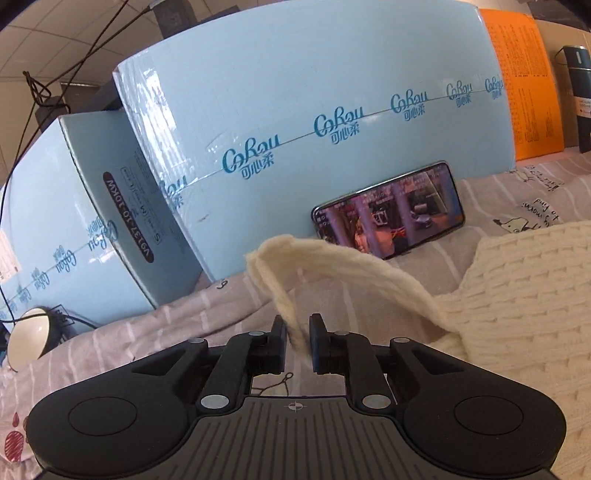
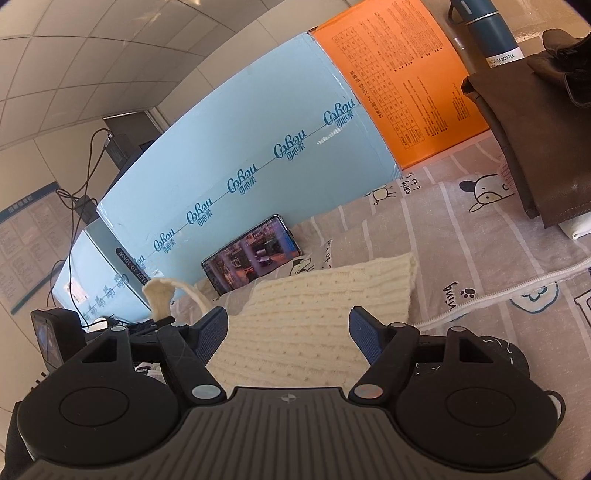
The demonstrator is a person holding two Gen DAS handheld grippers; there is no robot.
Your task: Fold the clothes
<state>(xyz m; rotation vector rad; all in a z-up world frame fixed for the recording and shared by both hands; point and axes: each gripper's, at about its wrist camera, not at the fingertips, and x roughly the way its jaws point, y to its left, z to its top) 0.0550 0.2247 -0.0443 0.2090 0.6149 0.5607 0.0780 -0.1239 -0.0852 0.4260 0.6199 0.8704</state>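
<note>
While a strap-like end of the sweater [image 1: 354, 266] is pinched up in the left claw [image 1: 297, 338], its body is spread flat ahead of the gaping, empty right claw [image 2: 288, 332]. Folding looks only partly done.

Phone [image 1: 389, 210] leaning on blue boxes [image 1: 295, 103] mid-frame, orange box [image 2: 402, 77] and dark bottle [image 2: 491, 29] upper right, lamp [image 1: 27, 338] lower left, patterned sheet [image 2: 480, 258].

The cream sweater [image 2: 295, 314] is chunky ribbed knit — soft, matt wool-like yarn. The bedsheet [image 2: 480, 258] is thin printed cotton (matt). Pale blue cardboard boxes [image 1: 314, 92] carry glossy tape; the phone [image 1: 391, 206] screen gleams glassy.
</note>
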